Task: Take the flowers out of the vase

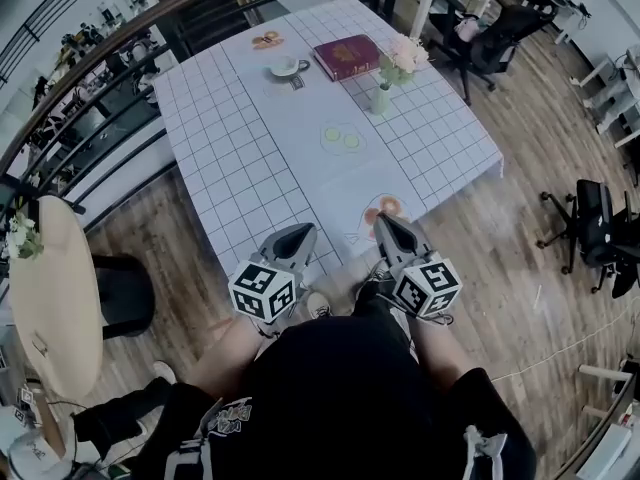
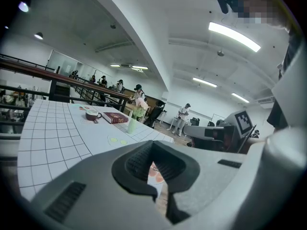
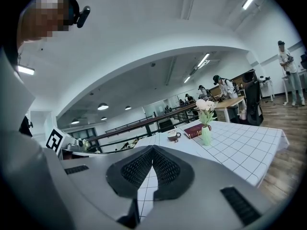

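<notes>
A pale green vase (image 1: pixel 380 99) with pale pink flowers (image 1: pixel 404 54) stands upright on the far right part of the checked table (image 1: pixel 230 158). The vase (image 2: pixel 131 125) and flowers (image 2: pixel 139 110) show small and distant in the left gripper view; the vase (image 3: pixel 206 135) and flowers (image 3: pixel 205 105) also show far off in the right gripper view. My left gripper (image 1: pixel 296 236) and right gripper (image 1: pixel 388 227) hover side by side at the table's near edge, both shut and empty, far from the vase.
On the table lie a dark red book (image 1: pixel 346 56), a cup on a saucer (image 1: pixel 285 68), a round coaster (image 1: pixel 341 137) and a snack plate (image 1: pixel 267 40). Office chairs (image 1: pixel 480 36) stand at the right, a round table (image 1: pixel 50 298) at the left. People stand in the background.
</notes>
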Tool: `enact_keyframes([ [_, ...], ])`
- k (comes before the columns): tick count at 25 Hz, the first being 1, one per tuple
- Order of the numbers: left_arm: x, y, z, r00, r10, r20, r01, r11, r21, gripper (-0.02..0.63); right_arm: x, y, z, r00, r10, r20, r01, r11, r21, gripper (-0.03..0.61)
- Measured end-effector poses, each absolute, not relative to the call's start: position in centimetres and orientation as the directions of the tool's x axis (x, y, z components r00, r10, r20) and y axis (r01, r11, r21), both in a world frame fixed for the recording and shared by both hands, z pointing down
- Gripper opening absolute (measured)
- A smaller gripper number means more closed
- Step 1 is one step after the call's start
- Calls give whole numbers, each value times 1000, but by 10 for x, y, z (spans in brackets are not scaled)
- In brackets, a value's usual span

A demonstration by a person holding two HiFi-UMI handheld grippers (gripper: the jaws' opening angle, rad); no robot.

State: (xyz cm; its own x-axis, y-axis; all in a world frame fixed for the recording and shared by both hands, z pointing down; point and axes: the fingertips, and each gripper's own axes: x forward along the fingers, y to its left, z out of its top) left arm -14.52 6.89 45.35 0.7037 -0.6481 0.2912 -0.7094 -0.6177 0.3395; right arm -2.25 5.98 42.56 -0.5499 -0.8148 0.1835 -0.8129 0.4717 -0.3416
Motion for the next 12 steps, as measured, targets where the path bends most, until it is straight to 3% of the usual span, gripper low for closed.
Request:
enact_keyframes([
  [12,-146,57,451,682,-672,289,-730,-600,328,8,-1,34,421,-522,-837,163,-829,453,-328,21],
])
